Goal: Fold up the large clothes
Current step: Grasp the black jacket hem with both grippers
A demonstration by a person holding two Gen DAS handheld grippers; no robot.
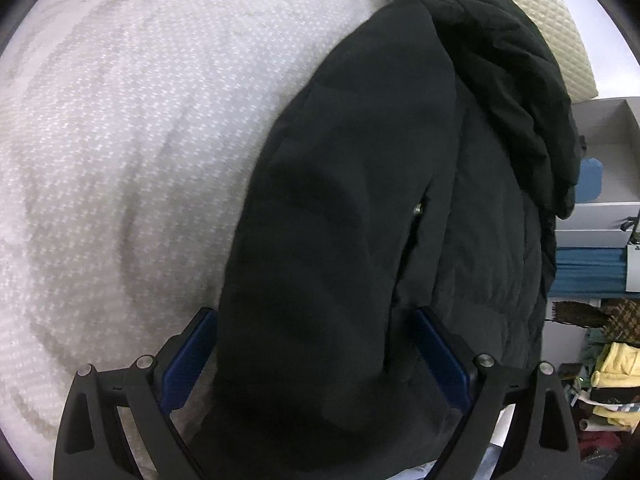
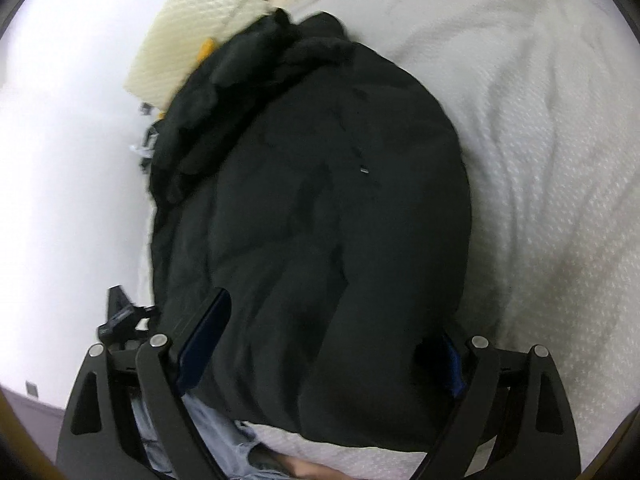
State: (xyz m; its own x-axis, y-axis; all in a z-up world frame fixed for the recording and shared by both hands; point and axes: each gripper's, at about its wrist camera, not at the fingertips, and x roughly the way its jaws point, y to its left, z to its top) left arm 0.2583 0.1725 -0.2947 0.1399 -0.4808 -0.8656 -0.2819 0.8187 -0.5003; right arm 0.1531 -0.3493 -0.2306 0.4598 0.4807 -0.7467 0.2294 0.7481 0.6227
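A big black padded coat [image 1: 340, 160] lies lengthwise on the white bed [image 1: 120, 120], its hood end bunched at the far side. My left gripper [image 1: 314, 312] stands wide over the coat's near end, with the fabric rising between its blue pads [image 1: 192, 356]; a strip of bed shows beside the left pad, so it does not press. In the right wrist view the same coat [image 2: 320, 160] bulges up between the fingers of my right gripper [image 2: 334, 316], whose jaws are spread wide. The fabric hides most of the right pad, and the left finger [image 2: 208, 328] rests against the cloth.
A cream quilted pillow [image 1: 560, 20] [image 2: 176, 52] sits at the head of the bed. Right of the bed stand grey shelves with boxes [image 1: 600, 220] and stacked folded clothes [image 1: 612, 380]. Light denim on a person's leg [image 2: 216, 432] shows at the bed's near edge [image 2: 360, 452].
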